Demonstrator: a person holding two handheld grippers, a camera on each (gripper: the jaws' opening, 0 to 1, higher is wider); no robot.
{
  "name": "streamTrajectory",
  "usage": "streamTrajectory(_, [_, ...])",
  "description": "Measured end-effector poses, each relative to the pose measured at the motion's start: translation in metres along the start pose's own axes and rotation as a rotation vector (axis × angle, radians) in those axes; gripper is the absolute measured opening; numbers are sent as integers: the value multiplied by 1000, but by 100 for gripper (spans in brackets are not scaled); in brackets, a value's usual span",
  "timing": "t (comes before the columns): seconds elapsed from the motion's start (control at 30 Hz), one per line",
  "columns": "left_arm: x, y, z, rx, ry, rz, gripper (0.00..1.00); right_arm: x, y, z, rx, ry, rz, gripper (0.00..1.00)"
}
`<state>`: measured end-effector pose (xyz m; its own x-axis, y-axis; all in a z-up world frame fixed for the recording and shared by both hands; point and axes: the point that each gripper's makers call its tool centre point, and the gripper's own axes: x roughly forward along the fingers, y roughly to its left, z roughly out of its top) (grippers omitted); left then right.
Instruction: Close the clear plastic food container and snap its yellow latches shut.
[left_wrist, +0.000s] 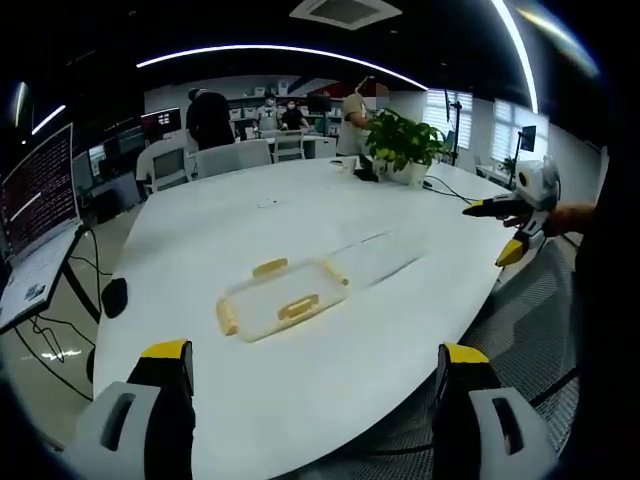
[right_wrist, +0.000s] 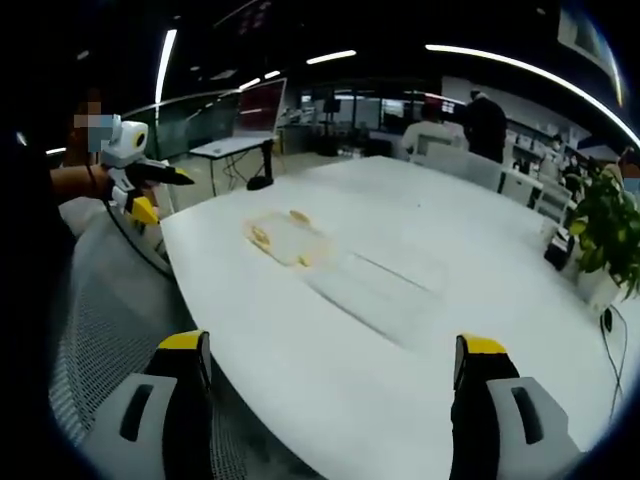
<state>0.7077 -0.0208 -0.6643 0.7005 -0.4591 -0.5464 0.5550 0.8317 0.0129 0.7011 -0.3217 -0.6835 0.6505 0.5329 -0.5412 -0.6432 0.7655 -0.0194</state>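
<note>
left gripper view: the left tongs (left_wrist: 315, 370) are spread wide with nothing between them, above the near edge of the white table (left_wrist: 300, 400). the container (left_wrist: 280, 300) with yellow latches (left_wrist: 298, 307) lies on the table ahead, well apart. the right tongs (left_wrist: 505, 228) show at the right, off the table edge.

right gripper view: the right tongs (right_wrist: 335, 365) are spread, holding nothing. the container (right_wrist: 285, 238) lies far left on the table (right_wrist: 400, 400); a clear lid (right_wrist: 385, 285) lies beside it. the left tongs (right_wrist: 150, 190) hang at the left, state unclear.
</note>
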Motion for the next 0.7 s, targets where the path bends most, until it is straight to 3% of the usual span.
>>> streamTrajectory(0.7, [0, -1, 0, 9, 1, -7, 99, -1, 1, -1, -2, 4, 2, 99])
